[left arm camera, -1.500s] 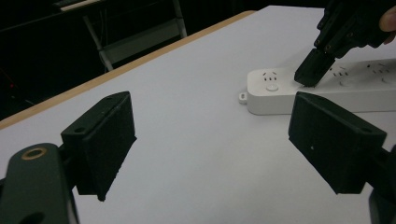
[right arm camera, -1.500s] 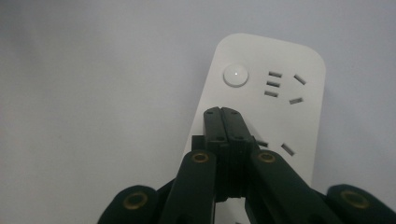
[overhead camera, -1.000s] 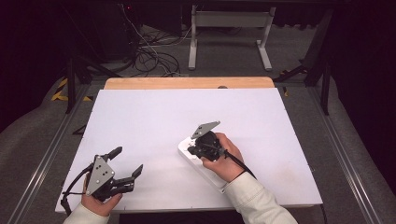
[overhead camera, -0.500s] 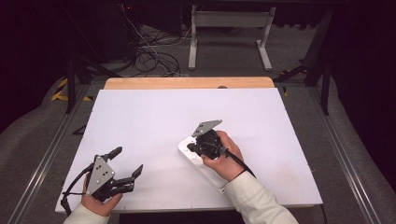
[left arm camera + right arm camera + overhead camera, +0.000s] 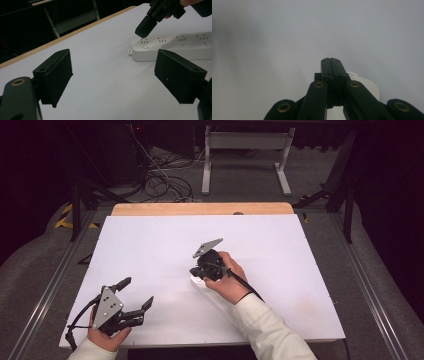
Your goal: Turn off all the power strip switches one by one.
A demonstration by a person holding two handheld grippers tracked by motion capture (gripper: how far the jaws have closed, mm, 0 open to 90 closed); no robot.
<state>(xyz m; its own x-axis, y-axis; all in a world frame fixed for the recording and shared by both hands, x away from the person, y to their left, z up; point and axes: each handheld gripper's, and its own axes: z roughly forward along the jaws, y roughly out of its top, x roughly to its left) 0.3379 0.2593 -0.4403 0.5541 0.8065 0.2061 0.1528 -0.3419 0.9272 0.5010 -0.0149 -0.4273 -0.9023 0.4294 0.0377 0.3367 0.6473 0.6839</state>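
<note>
A white power strip (image 5: 172, 46) lies on the white table (image 5: 150, 245); in the high view just its end (image 5: 193, 280) peeks out from under the right hand. My right gripper (image 5: 196, 270) is shut with nothing between its jaws. Its tip (image 5: 144, 27) points down at the strip's end, just above a round button (image 5: 145, 46); whether it touches I cannot tell. In the right gripper view the closed jaws (image 5: 333, 62) cover most of the strip (image 5: 368, 86). My left gripper (image 5: 136, 293) rests near the front left edge, open and empty (image 5: 112, 75).
A wooden strip (image 5: 200, 209) runs along the table's far edge. Beyond it stand a metal frame (image 5: 245, 155) and loose cables (image 5: 165, 180) on the floor. Metal rails (image 5: 45, 285) run beside the table on both sides.
My right gripper has shifted a little to the left and away from the person over the power strip's end. The left gripper has stayed where it was.
</note>
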